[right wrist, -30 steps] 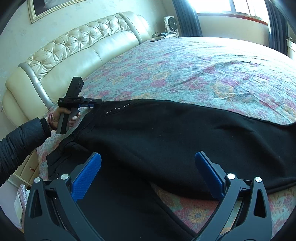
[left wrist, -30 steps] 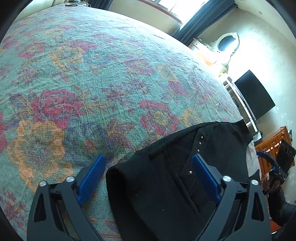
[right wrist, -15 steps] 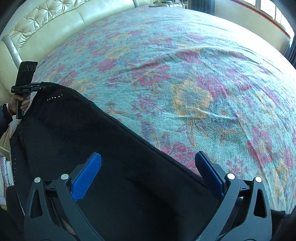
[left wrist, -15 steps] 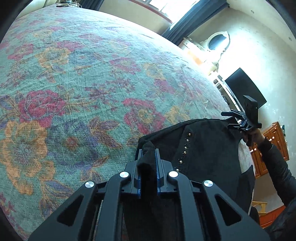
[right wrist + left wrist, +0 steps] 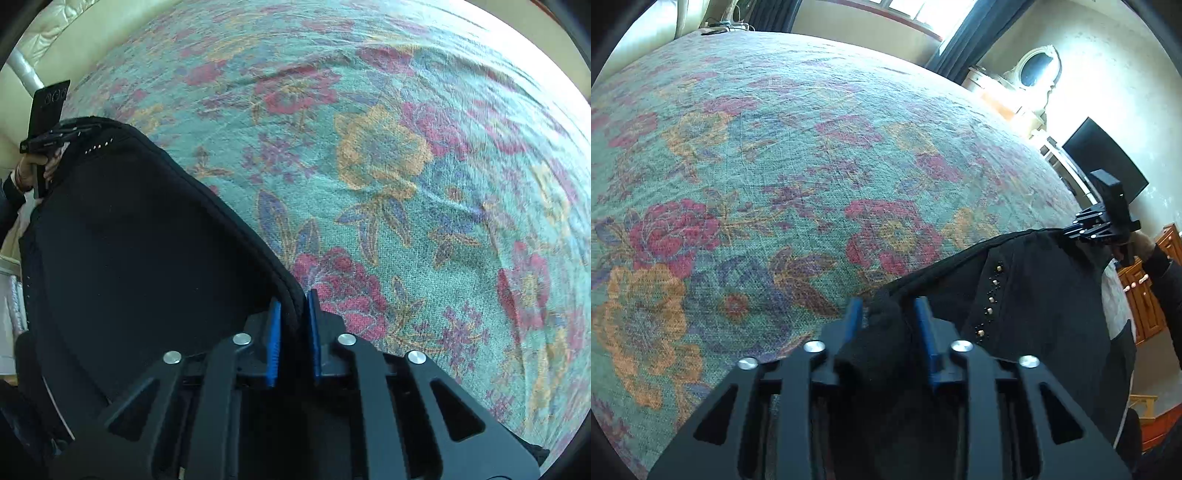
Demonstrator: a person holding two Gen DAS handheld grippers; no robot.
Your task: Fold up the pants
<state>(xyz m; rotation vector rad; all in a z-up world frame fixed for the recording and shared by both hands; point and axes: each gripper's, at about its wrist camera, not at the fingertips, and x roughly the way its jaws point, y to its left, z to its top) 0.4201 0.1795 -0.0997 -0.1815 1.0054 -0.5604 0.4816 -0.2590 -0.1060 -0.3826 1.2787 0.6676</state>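
Black pants [image 5: 1041,306] with a row of small studs lie on a floral bedspread [image 5: 775,155]. My left gripper [image 5: 888,314] is shut on a bunched fold of the pants near the studded end. My right gripper [image 5: 293,310] is shut on the pants' edge [image 5: 236,221] further along; the cloth hangs dark to its left. In the left wrist view the right gripper [image 5: 1087,229] shows at the far edge of the pants. In the right wrist view the left gripper [image 5: 62,134] shows at the studded corner.
The bedspread [image 5: 406,166] stretches wide beyond the pants. A cream tufted headboard [image 5: 40,33] is at the upper left of the right wrist view. A black TV [image 5: 1104,162], a wooden cabinet [image 5: 1152,295] and a curtained window stand past the bed.
My right gripper has shut on the pants' edge; half a second ago it was open. My left gripper shut on the pants a second ago and still holds them.
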